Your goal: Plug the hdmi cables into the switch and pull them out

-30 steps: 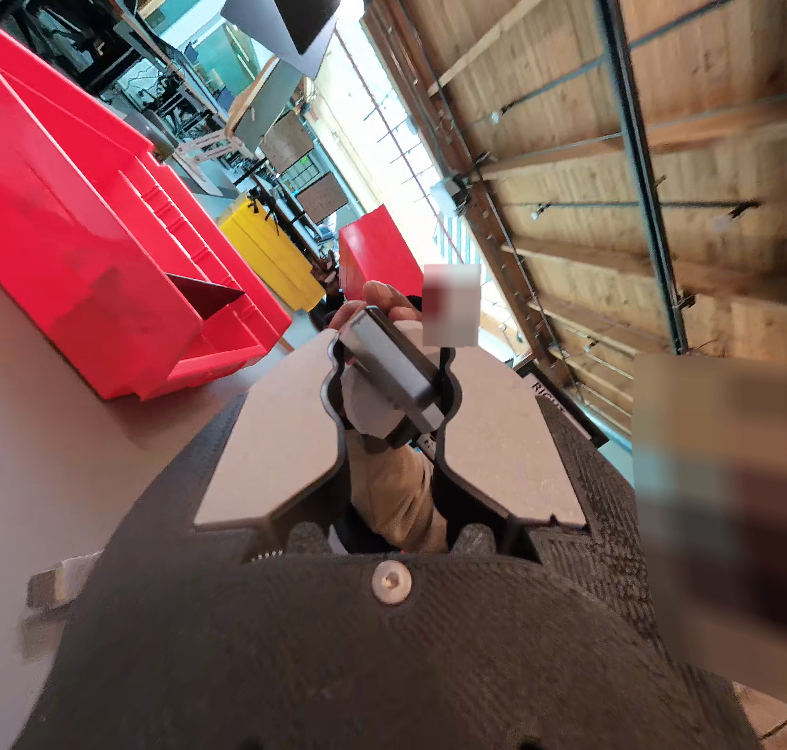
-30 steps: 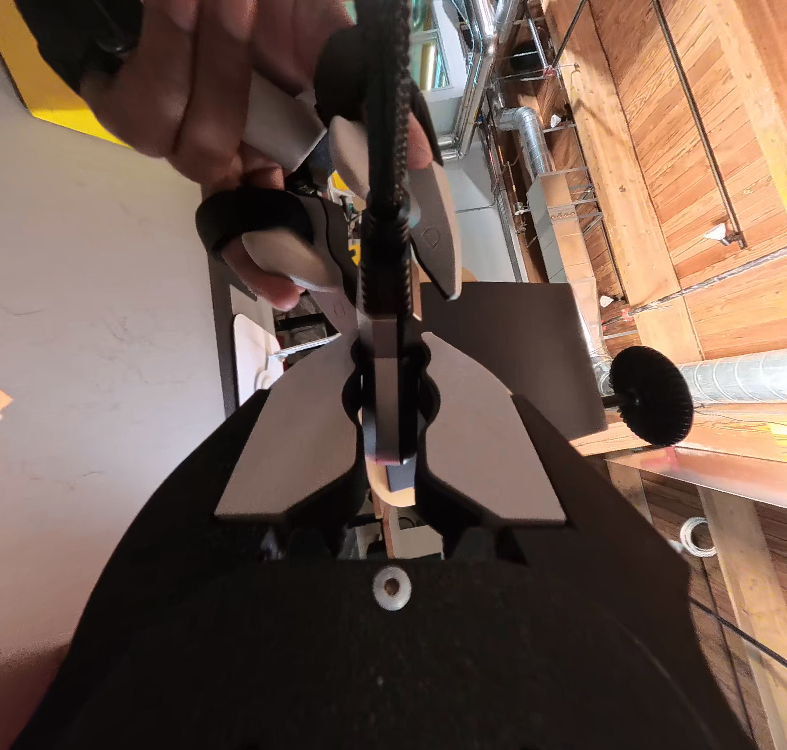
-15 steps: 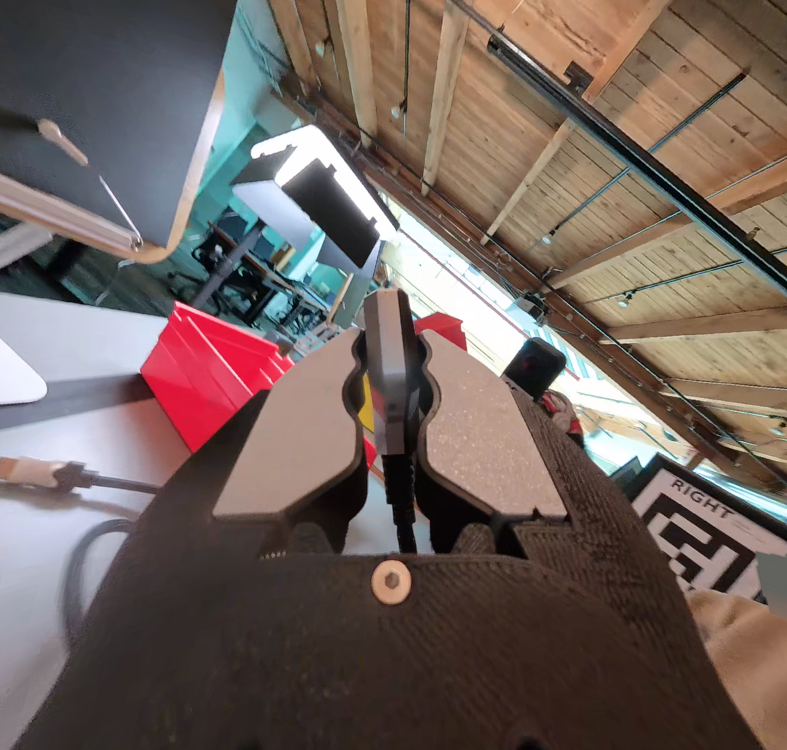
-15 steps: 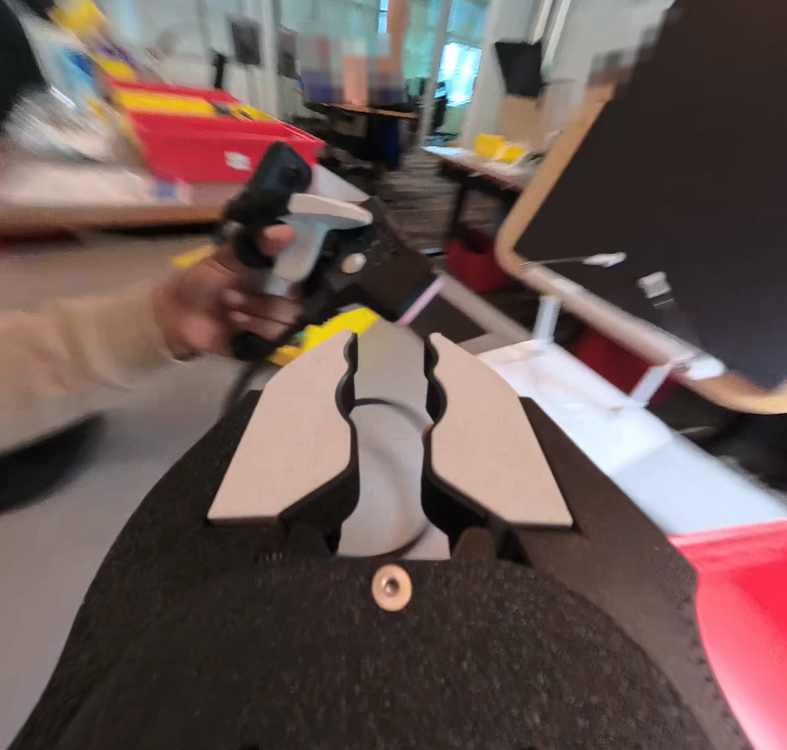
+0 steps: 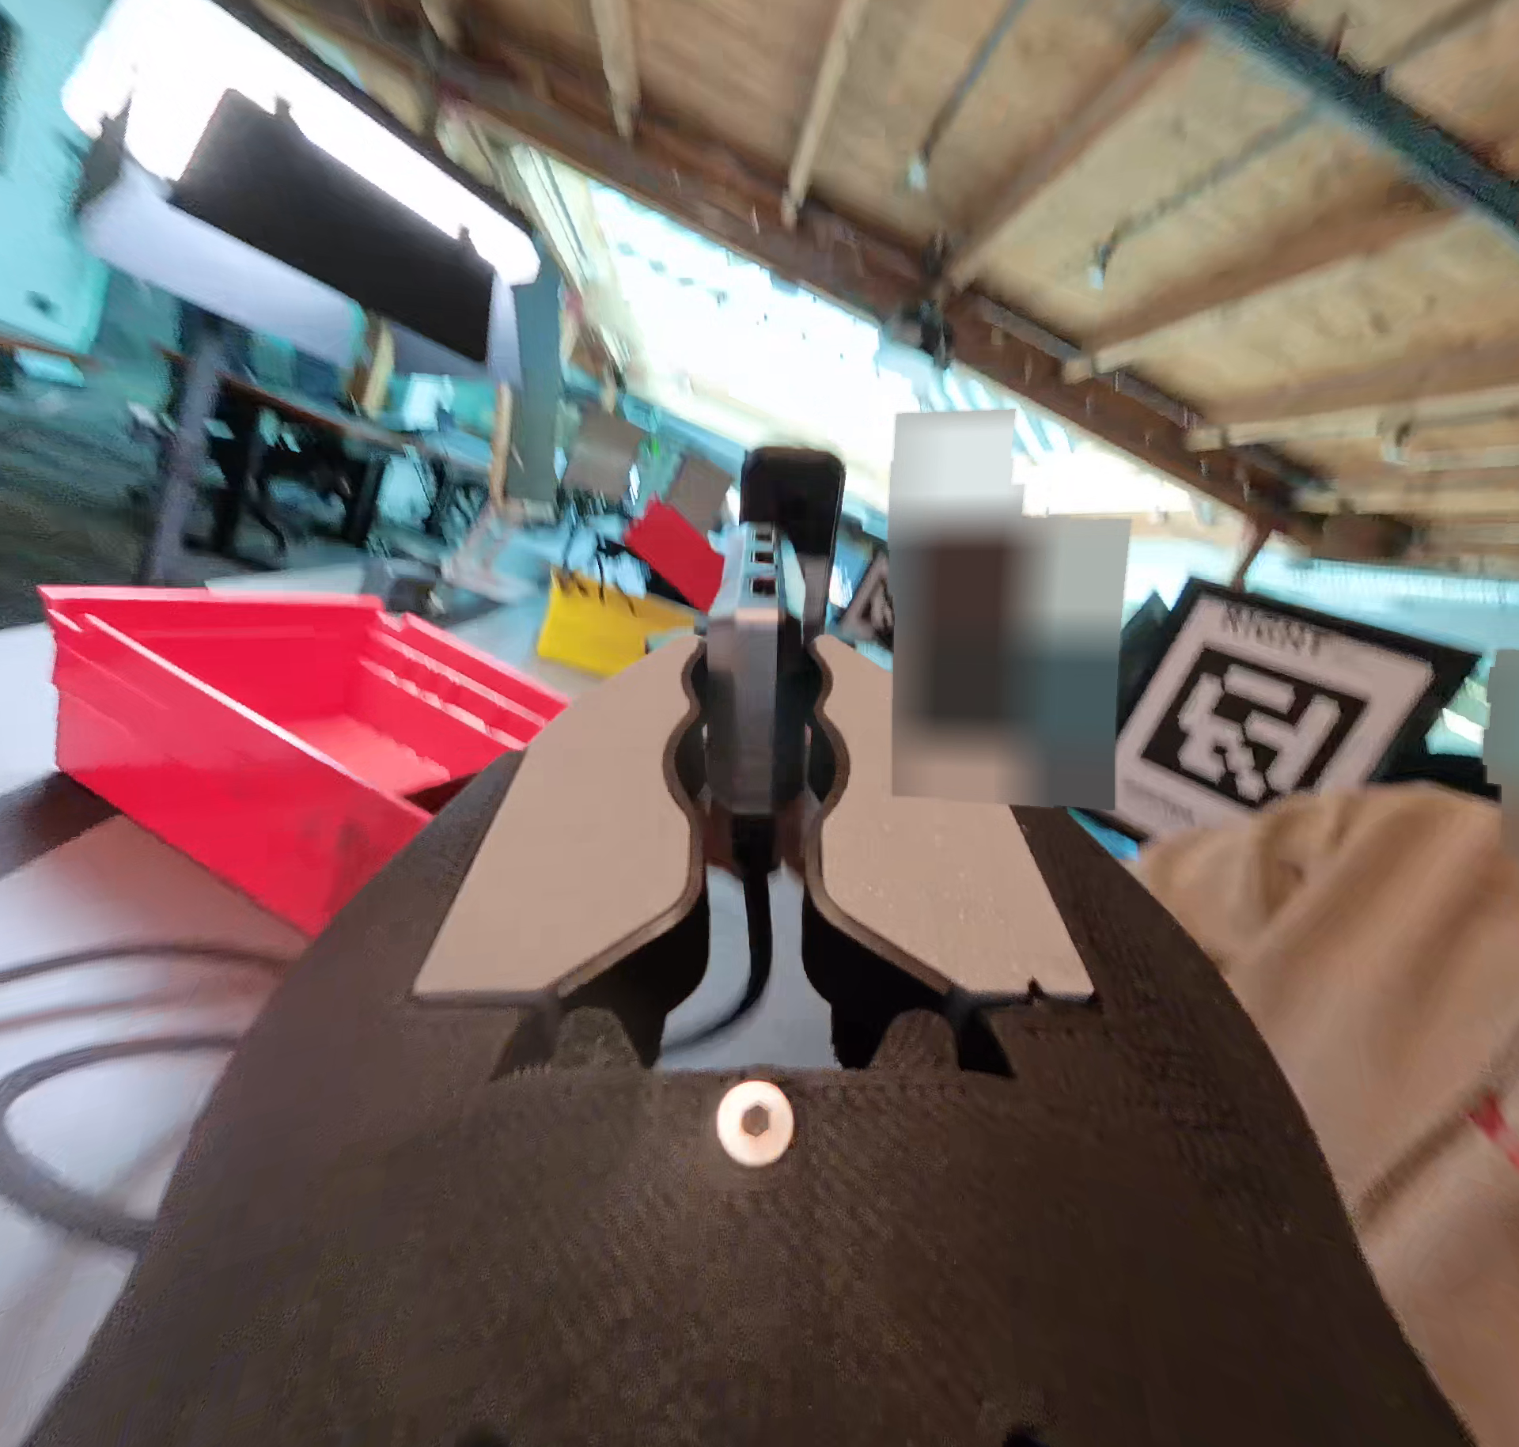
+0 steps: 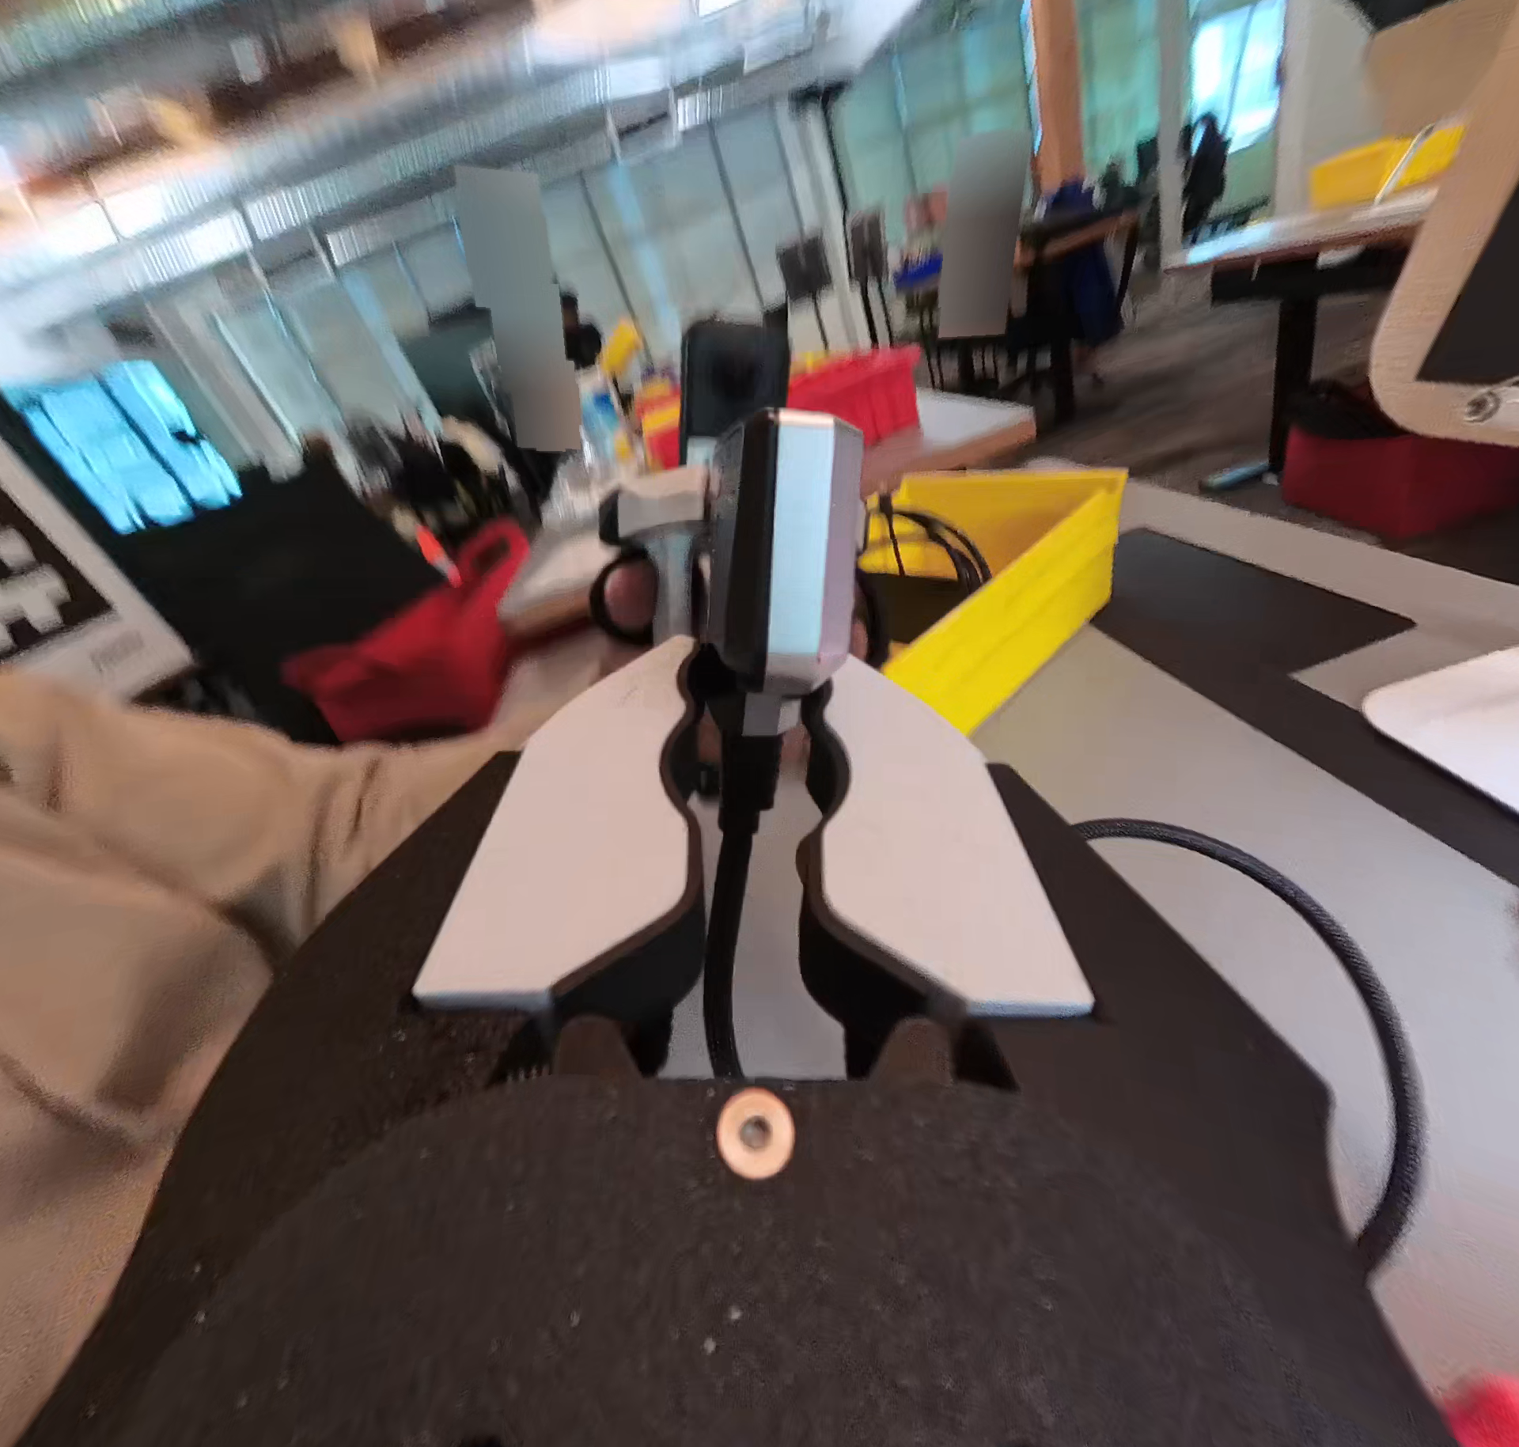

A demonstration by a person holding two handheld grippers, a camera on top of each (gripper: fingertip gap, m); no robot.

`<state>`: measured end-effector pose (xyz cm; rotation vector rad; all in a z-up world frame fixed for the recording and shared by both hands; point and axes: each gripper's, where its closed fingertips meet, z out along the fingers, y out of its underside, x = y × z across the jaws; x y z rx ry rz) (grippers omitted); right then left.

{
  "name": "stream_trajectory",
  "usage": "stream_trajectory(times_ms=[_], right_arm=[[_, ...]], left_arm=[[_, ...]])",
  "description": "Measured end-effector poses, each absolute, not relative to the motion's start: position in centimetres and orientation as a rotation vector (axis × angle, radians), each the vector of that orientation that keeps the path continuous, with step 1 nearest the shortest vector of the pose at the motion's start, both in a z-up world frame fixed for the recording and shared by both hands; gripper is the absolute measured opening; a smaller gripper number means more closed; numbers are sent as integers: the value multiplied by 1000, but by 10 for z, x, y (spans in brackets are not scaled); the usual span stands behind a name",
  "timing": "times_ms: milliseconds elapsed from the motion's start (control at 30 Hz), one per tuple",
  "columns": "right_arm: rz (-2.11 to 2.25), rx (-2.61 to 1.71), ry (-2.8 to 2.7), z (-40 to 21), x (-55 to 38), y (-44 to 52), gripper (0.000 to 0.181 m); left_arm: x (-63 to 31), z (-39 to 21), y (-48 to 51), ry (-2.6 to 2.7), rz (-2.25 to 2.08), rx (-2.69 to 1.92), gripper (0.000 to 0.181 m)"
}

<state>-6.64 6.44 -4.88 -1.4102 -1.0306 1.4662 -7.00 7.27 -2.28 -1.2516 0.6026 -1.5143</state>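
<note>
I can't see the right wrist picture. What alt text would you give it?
A cable plug stands between the right gripper fingers, meeting a silver-and-black switch held up just beyond. Behind lie a yellow bin and a blurred workshop.

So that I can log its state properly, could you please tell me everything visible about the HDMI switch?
The switch is a small slab-like box, black on one face with silvery, metal-looking sides and bevelled corners. It stands upright above the table, edge-on in the left gripper, which looks clamped on it. Slots like ports show on one narrow side. A black cable plugs into its lower end.
</note>
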Motion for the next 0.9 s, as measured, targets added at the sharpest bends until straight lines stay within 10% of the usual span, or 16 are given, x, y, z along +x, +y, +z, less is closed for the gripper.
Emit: stream_trajectory(times_ms=[433,700,900], right_arm=[[778,-1661,-1798,-134,-36,27,22],[830,-1317,-1170,-18,-31,63,26],[1101,-1427,-1216,-64,-93,37,38]], left_arm=[[-32,-123,31,1441,-752,-1724,24],[-89,-40,83,738,-1142,-1470,23],[-125,0,92,409,-1305,-1224,23]])
